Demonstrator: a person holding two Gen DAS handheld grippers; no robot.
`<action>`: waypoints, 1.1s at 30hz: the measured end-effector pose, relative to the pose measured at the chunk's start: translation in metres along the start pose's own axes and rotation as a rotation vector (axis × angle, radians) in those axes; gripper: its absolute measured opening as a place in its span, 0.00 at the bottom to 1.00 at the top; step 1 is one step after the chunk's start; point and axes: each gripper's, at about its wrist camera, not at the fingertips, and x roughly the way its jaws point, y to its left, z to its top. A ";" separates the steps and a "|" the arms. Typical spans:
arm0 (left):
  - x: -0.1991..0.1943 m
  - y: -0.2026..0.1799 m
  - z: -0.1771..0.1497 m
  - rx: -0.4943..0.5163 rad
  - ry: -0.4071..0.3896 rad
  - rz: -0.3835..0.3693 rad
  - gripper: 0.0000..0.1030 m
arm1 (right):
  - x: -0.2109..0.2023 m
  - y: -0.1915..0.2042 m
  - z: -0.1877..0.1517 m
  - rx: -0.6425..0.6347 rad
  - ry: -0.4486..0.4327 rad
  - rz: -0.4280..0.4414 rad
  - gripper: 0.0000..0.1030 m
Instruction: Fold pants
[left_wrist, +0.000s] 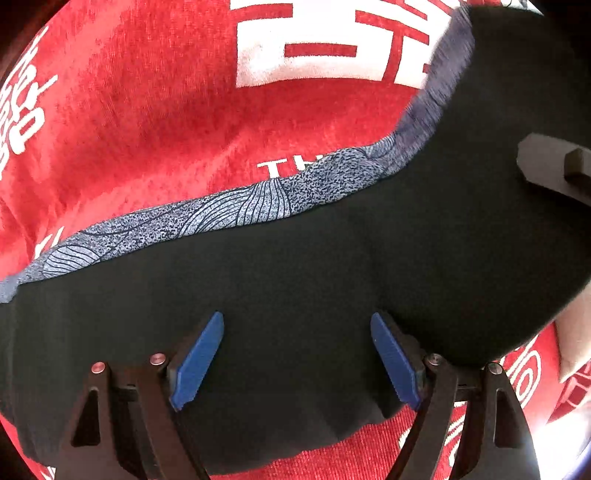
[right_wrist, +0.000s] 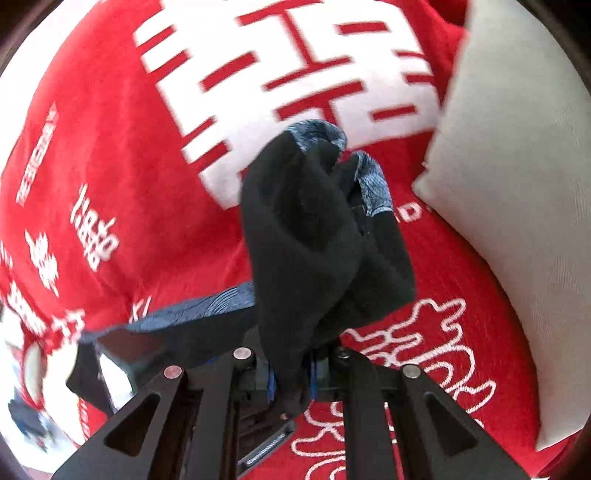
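One pair of black pants lies across a red cloth printed with large white characters and smaller white lettering. Along the pants' upper edge in the left wrist view runs one band of blue-grey fabric patterned with fine dark wavy lines; it curves from the left side up toward the top right, where it blurs. The left gripper hangs over the black fabric with its two blue pads standing well apart, and nothing is pinched between them; whether the pad tips touch the cloth cannot be told. At the right edge of that view one dark, blocky piece of hardware shows against the pants, too cropped to identify. In the right wrist view, the right gripper is clamped tight on a bunched fold of the pants, which rises from between its two blue pads as a twisted black mass; two patches of the patterned band show at its top, and another stretch of band trails off to the left lower down. One off-white cushion lies at the right side on the red cloth. The lower left corner of this view is blurred and unreadable.
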 end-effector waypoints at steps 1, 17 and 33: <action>-0.002 0.003 0.002 -0.002 0.015 -0.018 0.80 | -0.001 0.009 -0.001 -0.032 -0.002 -0.008 0.13; -0.106 0.238 -0.056 -0.308 0.054 0.195 0.79 | 0.067 0.210 -0.081 -0.609 0.091 -0.260 0.16; -0.121 0.278 -0.067 -0.322 0.062 0.099 0.79 | 0.041 0.224 -0.138 -0.640 0.172 -0.150 0.63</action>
